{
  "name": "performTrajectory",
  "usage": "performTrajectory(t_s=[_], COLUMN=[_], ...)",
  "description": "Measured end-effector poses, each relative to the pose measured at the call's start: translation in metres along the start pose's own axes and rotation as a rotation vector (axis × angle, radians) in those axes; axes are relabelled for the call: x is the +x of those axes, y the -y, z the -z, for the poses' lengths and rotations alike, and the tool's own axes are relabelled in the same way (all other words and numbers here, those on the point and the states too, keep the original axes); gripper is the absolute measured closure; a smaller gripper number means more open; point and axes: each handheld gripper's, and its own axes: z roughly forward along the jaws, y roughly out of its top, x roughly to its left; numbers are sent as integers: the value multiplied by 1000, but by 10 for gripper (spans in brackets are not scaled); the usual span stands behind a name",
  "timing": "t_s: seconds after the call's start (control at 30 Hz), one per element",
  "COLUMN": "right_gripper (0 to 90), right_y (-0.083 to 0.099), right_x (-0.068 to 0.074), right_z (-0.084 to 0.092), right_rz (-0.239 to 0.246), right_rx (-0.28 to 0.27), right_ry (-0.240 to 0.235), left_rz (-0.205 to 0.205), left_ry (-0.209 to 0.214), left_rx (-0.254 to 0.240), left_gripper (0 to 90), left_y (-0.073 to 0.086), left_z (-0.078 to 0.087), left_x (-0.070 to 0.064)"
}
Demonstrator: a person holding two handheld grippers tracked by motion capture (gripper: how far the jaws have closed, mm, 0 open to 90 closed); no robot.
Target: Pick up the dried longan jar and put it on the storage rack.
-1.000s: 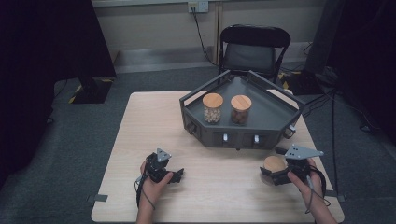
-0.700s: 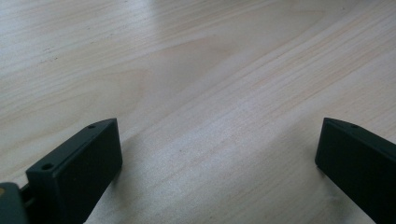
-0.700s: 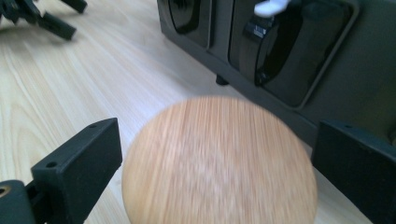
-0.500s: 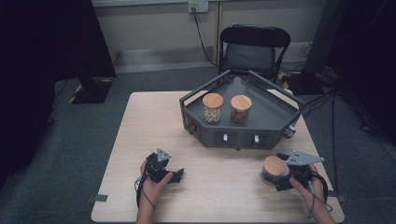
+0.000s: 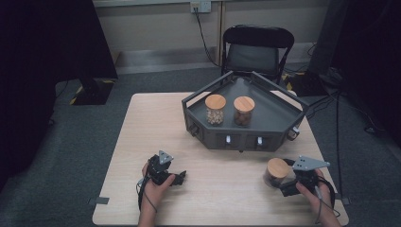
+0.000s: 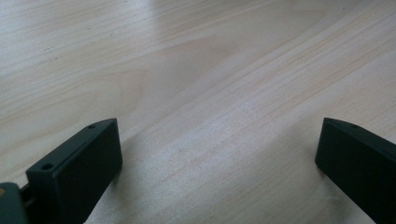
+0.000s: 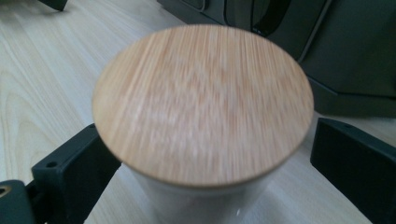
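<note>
1. Jar (image 5: 277, 170) with a bamboo lid stands at the near right of the table (image 5: 142, 127), between the spread jaws of your right gripper (image 5: 283, 185); contact is unclear.
2. Your left gripper (image 5: 178, 178) rests near left, jaws wide apart over bare wood.
3. Two more jars (image 5: 215, 109) sit in the dark tray (image 5: 274, 118) at the far side.

My high view looks forward and down from above the near edge, taking in the whole tabletop (image 5: 142, 123) from well back. My left gripper view sits very close to the bare wood, looking along its fingers (image 6: 79, 163). My right gripper view faces the wooden-lidded jar (image 7: 203, 102) at close range; the high view shares that jar (image 5: 277, 169).
</note>
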Motion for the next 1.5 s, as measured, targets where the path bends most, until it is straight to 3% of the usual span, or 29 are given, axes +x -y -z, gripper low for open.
performTrajectory(t_s=[0.53, 0.73, 1.1, 1.5], right_gripper=[14, 14, 14, 1], right_y=[4, 3, 2, 2], right_x=[0, 4, 4, 1], right_z=[3, 4, 4, 1], right_rz=[19, 49, 62, 49], right_rx=[46, 101, 155, 180], right_ry=[11, 38, 54, 52], left_rz=[0, 0, 0, 0], left_ry=[0, 0, 0, 0], left_rx=[0, 0, 0, 0], left_gripper=[2, 2, 2, 2], left_y=[0, 0, 0, 0], left_z=[0, 0, 0, 0], left_x=[0, 0, 0, 0])
